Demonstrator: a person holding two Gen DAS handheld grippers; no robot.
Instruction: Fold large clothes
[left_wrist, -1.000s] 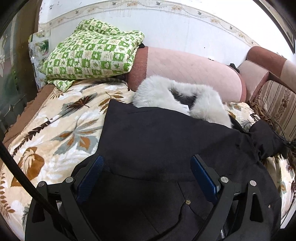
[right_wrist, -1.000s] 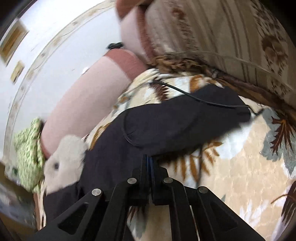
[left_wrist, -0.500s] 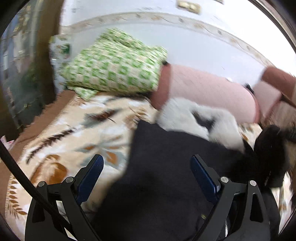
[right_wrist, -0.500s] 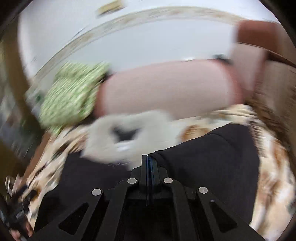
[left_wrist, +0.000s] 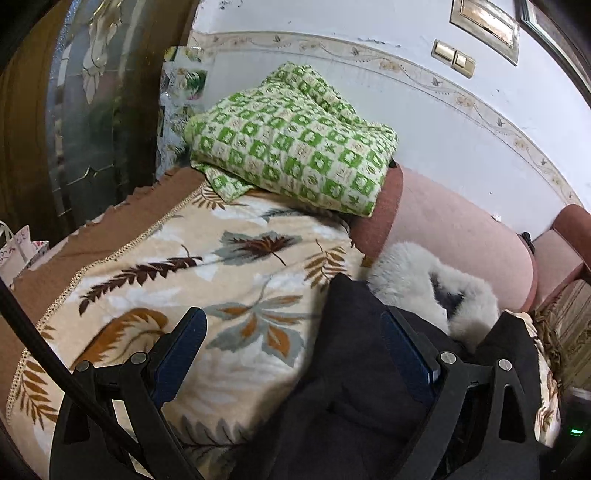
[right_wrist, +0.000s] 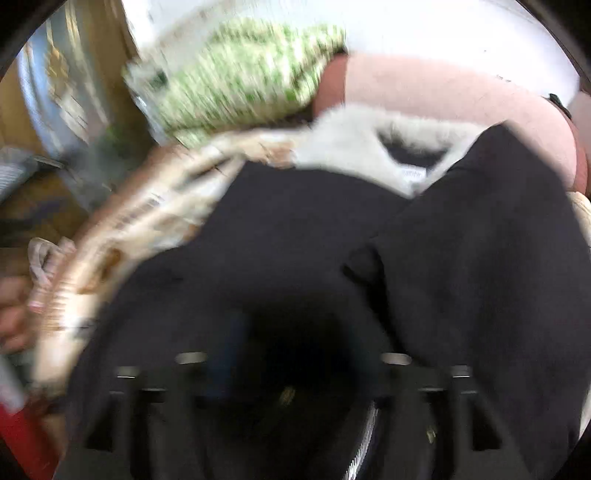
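Left wrist view is sharp: I see the left hand-held gripper (left_wrist: 291, 350) with jaws spread wide, nothing between the blue pads (left_wrist: 406, 354). It hangs over the bed's leaf-print blanket (left_wrist: 207, 266) at the edge of the black coat (left_wrist: 354, 387).

Right wrist view is smeared by motion. The right hand-held gripper (right_wrist: 291, 373) has just been opening; its fingers are a dark blur, apart, and I cannot see cloth pinched between them.

Only the right view shows the sleeve (right_wrist: 480, 258) laid across the coat's body, plus the label inside the collar. Coat: black, white fur collar (left_wrist: 417, 284), lying beside the pink bolster (left_wrist: 454, 236). Green checked quilt (left_wrist: 295, 140) sits folded at the bed's far end.
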